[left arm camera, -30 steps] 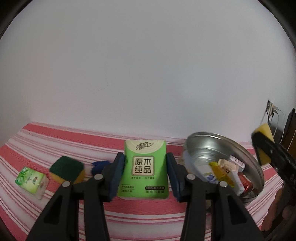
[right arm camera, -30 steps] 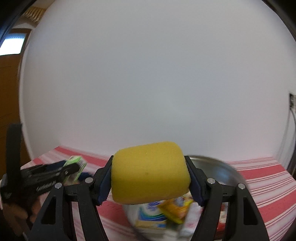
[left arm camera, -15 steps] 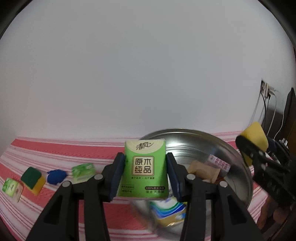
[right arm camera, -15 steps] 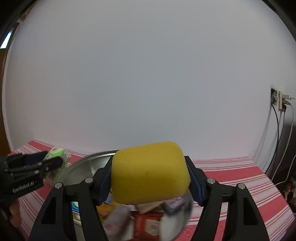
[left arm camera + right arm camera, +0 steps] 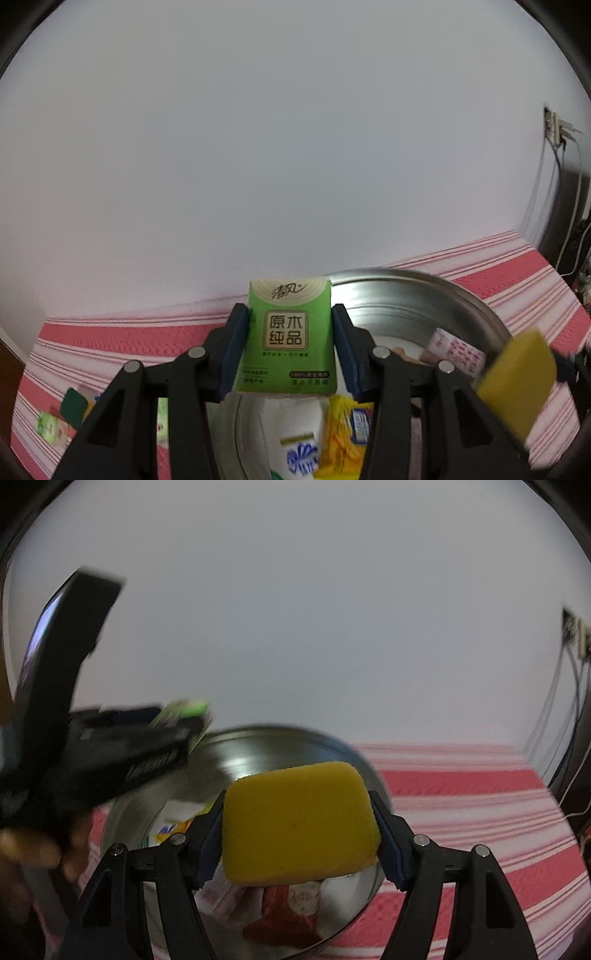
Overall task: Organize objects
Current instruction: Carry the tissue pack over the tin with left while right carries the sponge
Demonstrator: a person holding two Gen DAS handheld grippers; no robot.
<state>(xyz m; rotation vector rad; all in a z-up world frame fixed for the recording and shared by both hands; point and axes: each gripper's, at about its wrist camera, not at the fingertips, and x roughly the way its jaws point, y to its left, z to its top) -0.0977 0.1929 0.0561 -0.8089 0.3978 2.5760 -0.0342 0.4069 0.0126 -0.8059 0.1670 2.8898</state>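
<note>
A: What does the left hand-held gripper (image 5: 291, 341) have?

B: It pinches a green tissue pack (image 5: 290, 338) upright between its blue pads, above the near side of a metal bowl (image 5: 424, 295).

A: And the right hand-held gripper (image 5: 300, 840)?

B: Its pads squeeze a yellow sponge (image 5: 299, 823) from both sides, over the same bowl (image 5: 258, 746). From the left camera that sponge (image 5: 517, 380) shows blurred at the right, above the bowl's rim.

A: What lies in the bowl?

B: A white packet with blue print (image 5: 299, 439), a yellow packet (image 5: 340, 432), a pack with red marks (image 5: 456, 350), and a red wrapper (image 5: 284, 923) seen under the sponge.

A: Where does the bowl stand?

B: On a counter under a red-and-white striped cloth (image 5: 110, 339), against a white wall.

A: Anything outside the bowl?

B: At the far left of the cloth, a green-topped sponge (image 5: 74, 408) and a small green packet (image 5: 50, 430), well apart from the bowl.
</note>
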